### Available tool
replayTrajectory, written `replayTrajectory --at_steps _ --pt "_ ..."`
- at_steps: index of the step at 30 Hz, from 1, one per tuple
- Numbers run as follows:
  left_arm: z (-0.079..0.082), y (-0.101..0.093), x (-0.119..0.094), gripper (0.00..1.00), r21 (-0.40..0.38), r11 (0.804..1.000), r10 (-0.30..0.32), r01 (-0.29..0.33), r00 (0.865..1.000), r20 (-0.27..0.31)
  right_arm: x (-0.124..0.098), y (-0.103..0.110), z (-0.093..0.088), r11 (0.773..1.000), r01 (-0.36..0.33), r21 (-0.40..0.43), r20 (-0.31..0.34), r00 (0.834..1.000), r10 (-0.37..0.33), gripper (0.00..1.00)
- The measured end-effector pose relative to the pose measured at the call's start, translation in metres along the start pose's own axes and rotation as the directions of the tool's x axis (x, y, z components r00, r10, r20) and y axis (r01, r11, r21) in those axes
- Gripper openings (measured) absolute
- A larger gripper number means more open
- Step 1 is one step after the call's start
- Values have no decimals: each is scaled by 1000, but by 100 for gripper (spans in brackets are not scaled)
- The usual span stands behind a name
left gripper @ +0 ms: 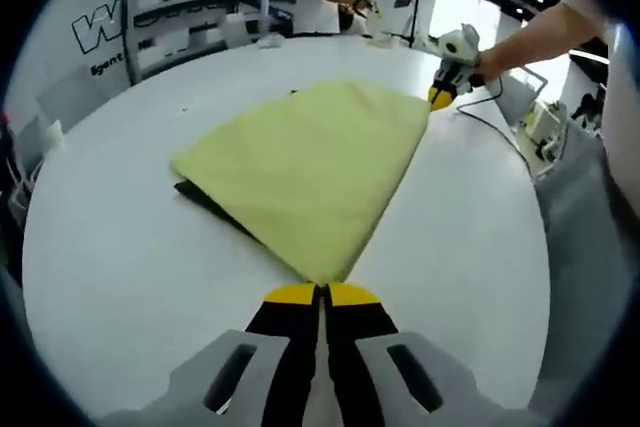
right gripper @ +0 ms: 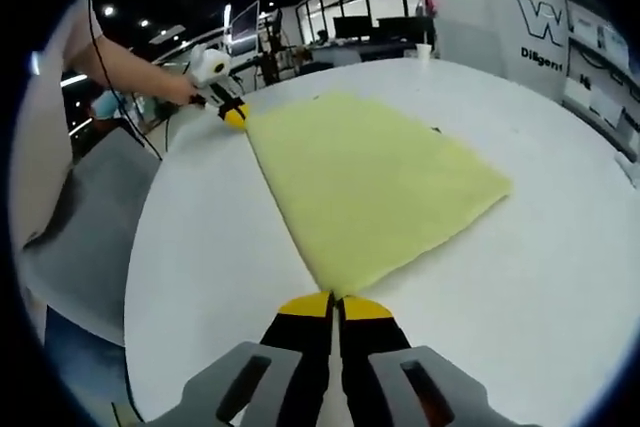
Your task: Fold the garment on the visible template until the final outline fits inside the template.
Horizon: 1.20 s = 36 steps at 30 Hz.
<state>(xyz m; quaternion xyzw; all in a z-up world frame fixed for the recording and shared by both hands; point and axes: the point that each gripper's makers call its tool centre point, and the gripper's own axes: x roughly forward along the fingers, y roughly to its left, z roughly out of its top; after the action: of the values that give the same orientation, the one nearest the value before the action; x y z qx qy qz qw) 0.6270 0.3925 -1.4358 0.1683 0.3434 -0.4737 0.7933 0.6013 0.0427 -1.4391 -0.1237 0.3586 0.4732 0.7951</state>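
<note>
Garment position first: the pale yellow cloth garment lies flat near the middle of the round white surface, over a dark flat template of which a thin strip shows along the cloth's left edge.

My left gripper, yellow-tipped with black jaws, is pinched tight on the nearest corner of the cloth. In the left gripper view my right gripper sits at the far corner of the same edge, touching the cloth. In the right gripper view its jaws likewise meet on a corner, with the left one at the far end.

I judge both corners are held so that one whole edge can be lifted and carried across together, keeping the fold line straight.

Edges: the held edge runs taut and clean between the two grippers; the opposite side spreads wide, and I judge the outline overhangs the template.

Room: bare surface lies on all sides of the cloth. A cable trails near the right rim, well apart from the cloth.
</note>
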Motion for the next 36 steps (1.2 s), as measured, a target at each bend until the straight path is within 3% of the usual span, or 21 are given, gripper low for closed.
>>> replayTrajectory --at_steps 5,14,16,19,20,23,27,32,36 --pt "-10 -5 0 2 65 998 -11 14 999 -48 1 8 -3 1000 -14 -17 -10 1000 13 0" --pt "-12 -10 -1 3 43 999 13 -11 999 -51 0 20 -9 1000 0 -9 -11 1000 -1 0" --pt "-14 -11 -2 4 39 999 10 -8 998 -63 -1 23 -14 1000 0 -4 -43 999 0 0" --pt "-15 -6 -9 14 12 999 34 -33 996 -77 -8 19 -6 999 27 40 -4 1000 -27 10" --pt "-12 -5 -12 18 -11 999 39 -40 998 -56 -11 15 -3 998 47 53 2 999 -47 8" --pt "6 9 -23 17 -45 995 87 -86 996 14 -18 5 11 993 82 90 62 994 -87 9" --pt "33 23 -26 18 -66 992 114 -109 991 66 -18 -13 35 981 106 164 146 981 -131 9" --pt "62 28 -5 25 -167 983 101 -81 988 118 -4 -31 52 974 118 191 172 973 -152 14" --pt "73 39 14 26 -165 983 104 -84 988 117 11 -51 61 967 144 210 177 967 -183 17"
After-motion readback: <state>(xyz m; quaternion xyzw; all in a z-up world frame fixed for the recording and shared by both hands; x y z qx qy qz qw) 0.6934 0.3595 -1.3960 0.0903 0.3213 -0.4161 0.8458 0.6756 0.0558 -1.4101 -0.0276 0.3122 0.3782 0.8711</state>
